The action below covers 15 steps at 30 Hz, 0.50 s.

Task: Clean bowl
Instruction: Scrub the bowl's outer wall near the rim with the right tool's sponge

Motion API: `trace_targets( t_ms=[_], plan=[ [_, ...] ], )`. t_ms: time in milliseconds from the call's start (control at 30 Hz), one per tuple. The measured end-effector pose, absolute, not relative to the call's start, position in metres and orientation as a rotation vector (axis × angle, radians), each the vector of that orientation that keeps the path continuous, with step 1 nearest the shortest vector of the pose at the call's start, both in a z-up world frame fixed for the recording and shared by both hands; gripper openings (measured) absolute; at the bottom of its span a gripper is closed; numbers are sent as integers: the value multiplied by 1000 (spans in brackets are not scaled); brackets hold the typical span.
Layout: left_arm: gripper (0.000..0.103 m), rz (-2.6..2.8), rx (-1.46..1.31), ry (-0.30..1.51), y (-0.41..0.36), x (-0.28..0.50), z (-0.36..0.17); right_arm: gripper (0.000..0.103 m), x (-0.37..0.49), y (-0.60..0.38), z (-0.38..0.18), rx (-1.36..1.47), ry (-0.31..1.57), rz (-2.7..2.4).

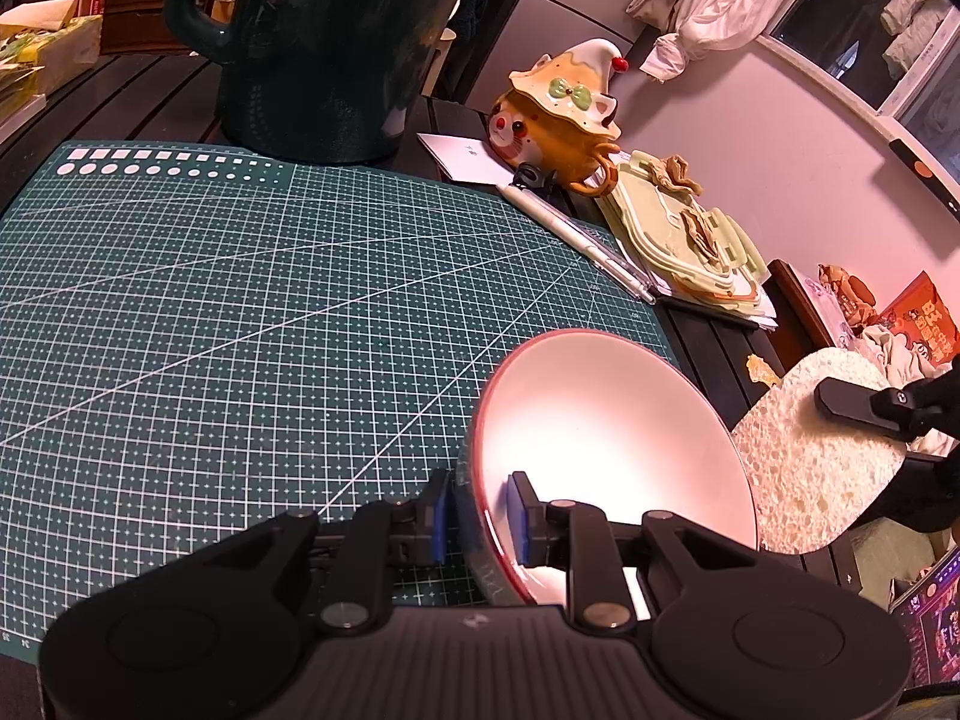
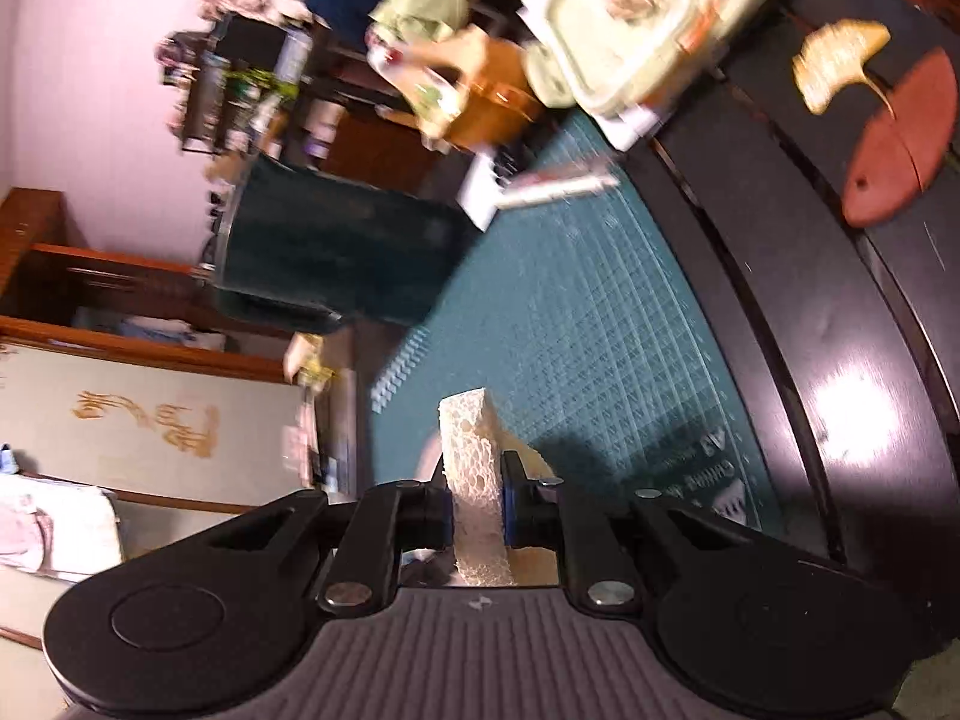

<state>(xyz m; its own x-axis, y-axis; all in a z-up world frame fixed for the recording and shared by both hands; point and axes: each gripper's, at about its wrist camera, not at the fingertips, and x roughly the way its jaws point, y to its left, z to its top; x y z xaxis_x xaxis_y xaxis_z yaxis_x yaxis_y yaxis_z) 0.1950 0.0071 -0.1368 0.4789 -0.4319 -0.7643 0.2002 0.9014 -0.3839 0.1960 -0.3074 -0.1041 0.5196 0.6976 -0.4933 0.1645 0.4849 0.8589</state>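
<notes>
A white bowl (image 1: pixel 606 438) with a red rim is tilted up on its edge over the right side of the green cutting mat (image 1: pixel 240 312). My left gripper (image 1: pixel 480 519) is shut on its near rim, one blue pad inside and one outside. Just right of the bowl, a pale porous sponge (image 1: pixel 822 456) stands behind the far rim, pinched by my right gripper, of which one black finger (image 1: pixel 858 405) shows. In the right wrist view, which is rolled sideways and blurred, my right gripper (image 2: pixel 477 519) is shut on the sponge (image 2: pixel 471 462), seen edge-on.
A large dark green jug (image 1: pixel 336 42) stands at the mat's far edge. To the right lie a pen (image 1: pixel 576 234), a cat-shaped ceramic pot (image 1: pixel 552 120) and stacked pale green lids (image 1: pixel 678 234). A dried leaf (image 2: pixel 837 63) and a reddish oval dish (image 2: pixel 900 138) lie on the dark table (image 2: pixel 780 276).
</notes>
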Motion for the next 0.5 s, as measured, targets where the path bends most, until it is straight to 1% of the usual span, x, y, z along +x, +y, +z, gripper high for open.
trace_targets(
  t_ms=[233,300,433,500],
  plan=[
    [21,-389,-259,1000,7,195,-137,13,203,-294,-130,990,1145,339],
    [21,-390,-258,1000,7,195,-137,13,200,-297,-127,1000,1129,346],
    [21,-391,-257,1000,7,194,-137,14,194,-308,-108,1038,1014,387],
    [21,-391,-256,1000,7,194,-137,14,194,-309,-105,1041,999,392]
  ],
)
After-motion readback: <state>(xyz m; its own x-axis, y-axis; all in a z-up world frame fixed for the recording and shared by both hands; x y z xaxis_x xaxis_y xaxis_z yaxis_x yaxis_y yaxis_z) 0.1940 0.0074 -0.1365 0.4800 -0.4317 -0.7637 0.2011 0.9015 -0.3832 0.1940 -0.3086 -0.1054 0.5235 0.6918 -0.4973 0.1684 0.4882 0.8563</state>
